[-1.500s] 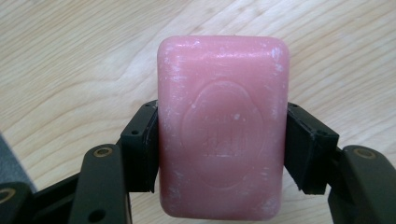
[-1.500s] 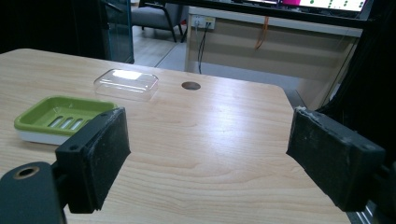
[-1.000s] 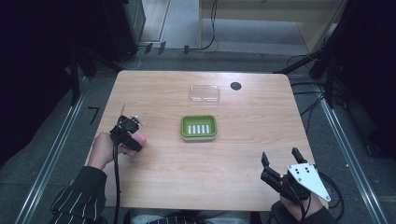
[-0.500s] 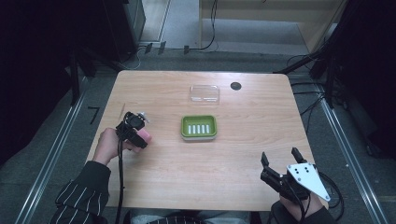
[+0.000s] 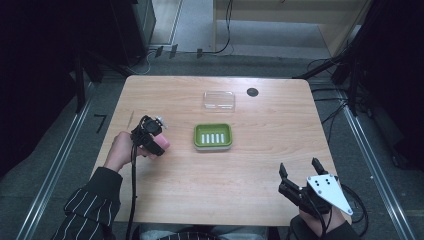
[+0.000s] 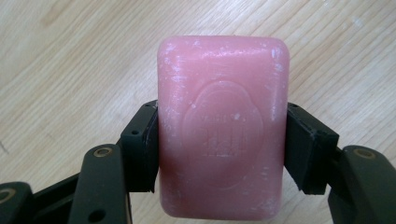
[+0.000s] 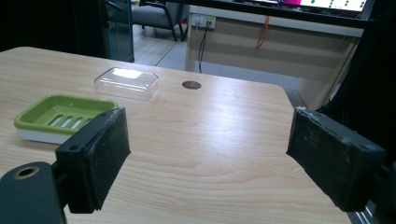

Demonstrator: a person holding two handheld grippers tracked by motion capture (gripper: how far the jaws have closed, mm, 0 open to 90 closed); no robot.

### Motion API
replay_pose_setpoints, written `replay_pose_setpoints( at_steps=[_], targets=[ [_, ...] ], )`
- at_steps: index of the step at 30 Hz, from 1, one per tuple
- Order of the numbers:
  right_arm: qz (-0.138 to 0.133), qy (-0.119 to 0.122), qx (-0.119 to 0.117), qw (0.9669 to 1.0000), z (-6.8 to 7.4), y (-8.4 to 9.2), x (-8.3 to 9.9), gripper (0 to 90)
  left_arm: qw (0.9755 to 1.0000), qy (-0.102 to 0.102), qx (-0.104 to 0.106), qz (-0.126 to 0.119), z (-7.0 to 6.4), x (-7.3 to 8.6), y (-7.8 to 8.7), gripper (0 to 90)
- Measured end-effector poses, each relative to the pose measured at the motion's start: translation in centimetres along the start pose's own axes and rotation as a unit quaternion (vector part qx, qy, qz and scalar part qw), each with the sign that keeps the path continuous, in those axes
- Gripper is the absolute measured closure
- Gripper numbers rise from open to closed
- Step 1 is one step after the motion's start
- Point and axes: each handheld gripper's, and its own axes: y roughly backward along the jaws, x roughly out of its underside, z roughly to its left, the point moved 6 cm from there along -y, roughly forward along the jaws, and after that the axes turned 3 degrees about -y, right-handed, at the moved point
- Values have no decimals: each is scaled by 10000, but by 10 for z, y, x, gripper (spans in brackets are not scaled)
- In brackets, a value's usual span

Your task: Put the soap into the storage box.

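Looking down from the high view, we see a wooden table (image 5: 260, 165) with a person seated at its near edge, a striped sleeve (image 5: 87, 207) coming in at the lower left. Next in size is the right gripper (image 5: 299, 168), held over the table's near right corner with a grey three-cornered plate on top; in the right gripper view its two padded jaws stand wide apart with nothing between them, only bare tabletop beyond. The left gripper (image 5: 159, 143) sits over the left side of the table, held in the person's left hand (image 5: 119, 150), a cable trailing down from it toward the sleeve. Near the table's centre we find a green soap dish (image 5: 213, 136) with a slotted floor, lying flat, and just beyond it, toward the far edge, a clear plastic lid (image 5: 219, 100), apart from the dish. A pink bar of soap (image 6: 222, 126) is clamped between the left gripper's jaws, which press on its two long sides; it is to the left of the dish and apart from it. Smallest is a dark round hole (image 5: 252, 92) near the lid.
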Motion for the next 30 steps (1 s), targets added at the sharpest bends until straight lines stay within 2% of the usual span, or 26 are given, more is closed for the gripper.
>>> replay_pose_setpoints(
  at_steps=[2, 5, 9, 12, 30],
  targets=[
    [-4, -2, -3, 10000, 0, 0, 0, 127, 10000, -91, 11, -5, -1, -4, 1, 383],
    [-13, -7, 9, 10000, 0, 0, 0, 127, 9999, -115, 25, -39, -2, -6, 1, 384],
    [-17, -9, 8, 10000, -1, 0, 0, 127, 9995, -323, 44, -37, -4, -14, 2, 383],
    [-12, -1, 7, 10000, -1, 0, 0, 127, 9993, -367, 81, -86, -7, -18, 3, 384],
    [-8, 2, 18, 10000, -1, 0, 0, 127, 9955, -900, 212, -212, -19, -45, 12, 384]
  ],
)
